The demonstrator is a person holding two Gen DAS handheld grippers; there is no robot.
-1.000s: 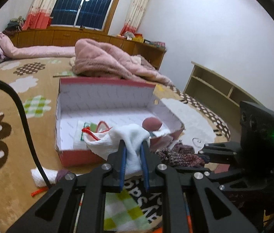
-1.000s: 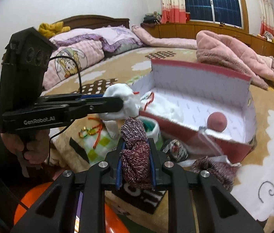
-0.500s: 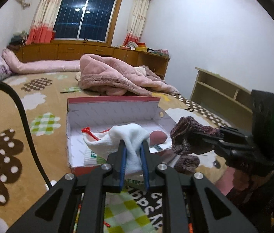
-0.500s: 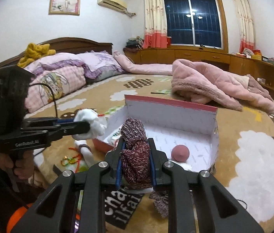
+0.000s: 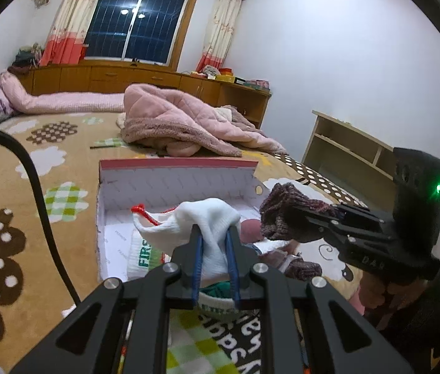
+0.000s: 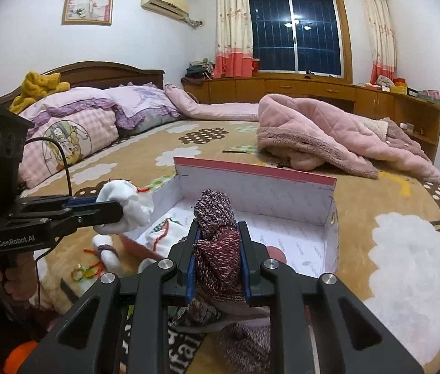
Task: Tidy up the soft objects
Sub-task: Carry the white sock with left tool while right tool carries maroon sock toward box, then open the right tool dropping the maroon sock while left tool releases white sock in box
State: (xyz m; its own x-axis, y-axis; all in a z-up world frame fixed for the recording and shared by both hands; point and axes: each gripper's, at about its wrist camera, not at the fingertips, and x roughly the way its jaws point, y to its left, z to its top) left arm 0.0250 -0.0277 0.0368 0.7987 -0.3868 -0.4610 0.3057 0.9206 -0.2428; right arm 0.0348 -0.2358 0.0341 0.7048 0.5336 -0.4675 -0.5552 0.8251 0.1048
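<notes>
Both loads have come up off the bed: my left gripper [image 5: 214, 251] clamps the white sock [image 5: 202, 227], right gripper [image 6: 218, 257] the maroon knit [image 6: 218, 243], box [image 6: 260, 187] just ahead, ready for dropping.

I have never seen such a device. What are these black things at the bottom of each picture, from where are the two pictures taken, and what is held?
These are two hand-held grippers, not a robot: a person squeezes one in each hand. Each carries a wide-angle camera looking along its two fingers, so each picture shows its own gripper below and the other at the side. The left gripper is shut on a white sock. The right gripper is shut on a maroon knitted sock. Ahead, on the patterned bedspread, stands an open box with a pink ball and white fabric inside.
</notes>
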